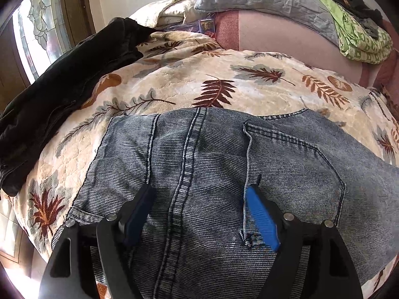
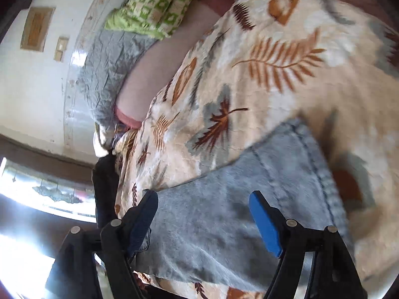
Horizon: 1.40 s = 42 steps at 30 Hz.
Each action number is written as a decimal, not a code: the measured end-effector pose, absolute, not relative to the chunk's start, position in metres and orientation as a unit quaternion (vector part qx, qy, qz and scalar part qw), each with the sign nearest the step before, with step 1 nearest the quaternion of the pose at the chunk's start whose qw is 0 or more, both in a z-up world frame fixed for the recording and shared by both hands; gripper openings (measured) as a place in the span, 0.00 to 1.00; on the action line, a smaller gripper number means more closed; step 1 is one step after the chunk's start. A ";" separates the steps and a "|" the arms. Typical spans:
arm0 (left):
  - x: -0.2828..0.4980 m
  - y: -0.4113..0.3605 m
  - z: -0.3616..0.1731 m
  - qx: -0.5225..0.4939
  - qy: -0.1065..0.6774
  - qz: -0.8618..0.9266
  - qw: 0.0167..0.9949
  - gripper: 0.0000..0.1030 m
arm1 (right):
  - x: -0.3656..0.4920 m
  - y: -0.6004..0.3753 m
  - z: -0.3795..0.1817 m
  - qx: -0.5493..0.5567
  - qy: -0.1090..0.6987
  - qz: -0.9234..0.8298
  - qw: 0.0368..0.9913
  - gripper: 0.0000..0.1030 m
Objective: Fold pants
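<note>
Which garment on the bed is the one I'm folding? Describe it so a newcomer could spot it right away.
Start at the bed, covered by a cream blanket printed with leaves. At its near edge, under the open left tool, lie the jeans. They are faded blue denim with a stitched seam and a back pocket, unlike the black garment at the left and the green cloth far right.

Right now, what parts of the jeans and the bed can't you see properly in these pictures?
- Left wrist view: the jeans run off the bottom edge, and the left claw covers part of them, so their full length is hidden.
- Right wrist view: the jeans and leaf blanket are motion-blurred; stitching is unclear.
- Left wrist view: the dark jacket covers the blanket beneath it.
- Neither view shows whether the legs are already folded.
</note>
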<state>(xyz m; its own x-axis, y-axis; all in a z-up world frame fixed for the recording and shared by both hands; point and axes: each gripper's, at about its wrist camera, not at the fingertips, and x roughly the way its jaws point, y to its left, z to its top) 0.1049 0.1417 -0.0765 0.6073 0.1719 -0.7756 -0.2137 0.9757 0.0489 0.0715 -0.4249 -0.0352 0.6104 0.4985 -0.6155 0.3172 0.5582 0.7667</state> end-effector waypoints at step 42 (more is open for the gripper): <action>0.099 0.108 -0.046 -0.013 0.339 0.127 0.932 0.75 | 0.019 -0.437 -0.015 0.322 0.410 -0.091 0.848 0.45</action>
<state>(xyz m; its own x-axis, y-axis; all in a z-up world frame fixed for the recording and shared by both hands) 0.0990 0.1080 -0.0465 0.7377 0.2287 -0.6352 -0.2467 0.9671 0.0617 0.0193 -0.4375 -0.0148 0.6465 0.1091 -0.7551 0.4191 0.7762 0.4710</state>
